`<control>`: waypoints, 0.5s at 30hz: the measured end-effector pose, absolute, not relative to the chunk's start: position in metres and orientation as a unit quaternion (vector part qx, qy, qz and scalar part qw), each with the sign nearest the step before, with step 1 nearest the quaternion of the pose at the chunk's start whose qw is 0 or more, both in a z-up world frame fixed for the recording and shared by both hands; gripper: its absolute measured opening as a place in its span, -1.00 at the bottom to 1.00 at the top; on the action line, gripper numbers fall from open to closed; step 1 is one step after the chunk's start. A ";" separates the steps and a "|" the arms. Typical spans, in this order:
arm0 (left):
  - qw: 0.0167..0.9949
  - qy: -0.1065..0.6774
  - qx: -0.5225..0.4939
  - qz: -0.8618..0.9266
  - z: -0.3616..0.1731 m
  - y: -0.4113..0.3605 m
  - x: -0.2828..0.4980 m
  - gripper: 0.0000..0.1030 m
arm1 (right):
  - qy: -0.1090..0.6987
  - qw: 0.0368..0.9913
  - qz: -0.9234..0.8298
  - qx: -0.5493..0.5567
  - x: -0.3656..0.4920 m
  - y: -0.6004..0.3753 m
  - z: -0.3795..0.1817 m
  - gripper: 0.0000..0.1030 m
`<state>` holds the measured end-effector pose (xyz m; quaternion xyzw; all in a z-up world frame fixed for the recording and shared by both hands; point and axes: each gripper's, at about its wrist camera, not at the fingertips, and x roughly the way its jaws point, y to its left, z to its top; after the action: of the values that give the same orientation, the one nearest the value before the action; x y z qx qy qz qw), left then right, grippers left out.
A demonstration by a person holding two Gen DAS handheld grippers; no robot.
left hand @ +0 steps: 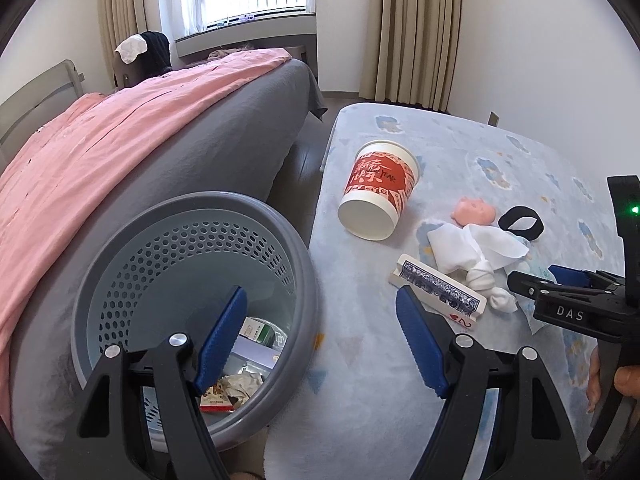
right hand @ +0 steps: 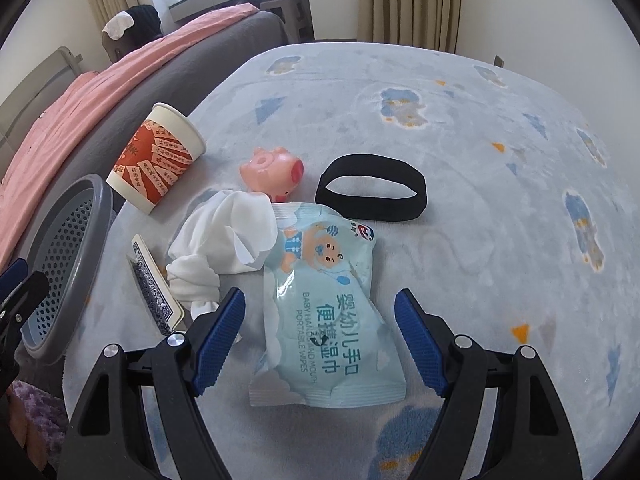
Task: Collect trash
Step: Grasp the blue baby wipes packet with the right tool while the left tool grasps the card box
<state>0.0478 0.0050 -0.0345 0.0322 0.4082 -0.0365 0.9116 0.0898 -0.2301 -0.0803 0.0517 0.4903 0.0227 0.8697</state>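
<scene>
Wipes packet [right hand: 320, 312]: lies flat on blue blanket [right hand: 460, 152], long axis running away between the spread, empty fingers of right gripper [right hand: 320, 336]. Left gripper [left hand: 322, 344]: fingers apart, empty, over basket [left hand: 308, 280] rim.

Glossy plastic wipes pack [right hand: 324, 316]; fuzzy cloth cover [right hand: 460, 152]; perforated matt plastic basket [left hand: 192, 280].

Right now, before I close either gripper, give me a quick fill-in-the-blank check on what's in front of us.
1. The right gripper is open, with the ____ pack lying between its fingers.
2. The paper cup lies on its ____ on the blanket.
3. The left gripper is open above the rim of the gray ____, which already holds trash.
4. The black band lies beside the pink toy ____.

Missing words: wipes; side; basket; pig
</scene>
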 end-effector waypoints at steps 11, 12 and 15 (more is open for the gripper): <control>0.909 0.415 0.029 -0.032 -0.039 0.006 0.049 0.43 | 0.490 0.870 0.023 0.045 0.085 -0.234 -0.082 -0.04; 0.910 0.413 0.030 -0.030 -0.039 0.007 0.049 0.43 | 0.488 0.871 0.023 0.051 0.082 -0.236 -0.081 -0.05; 0.911 0.410 0.032 -0.025 -0.040 0.005 0.049 0.43 | 0.479 0.876 0.021 0.059 0.070 -0.242 -0.075 -0.05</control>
<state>0.0491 0.0054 -0.0399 0.0320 0.4103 -0.0247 0.9110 0.0698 -0.2425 -0.0753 0.0588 0.4792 0.0210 0.8755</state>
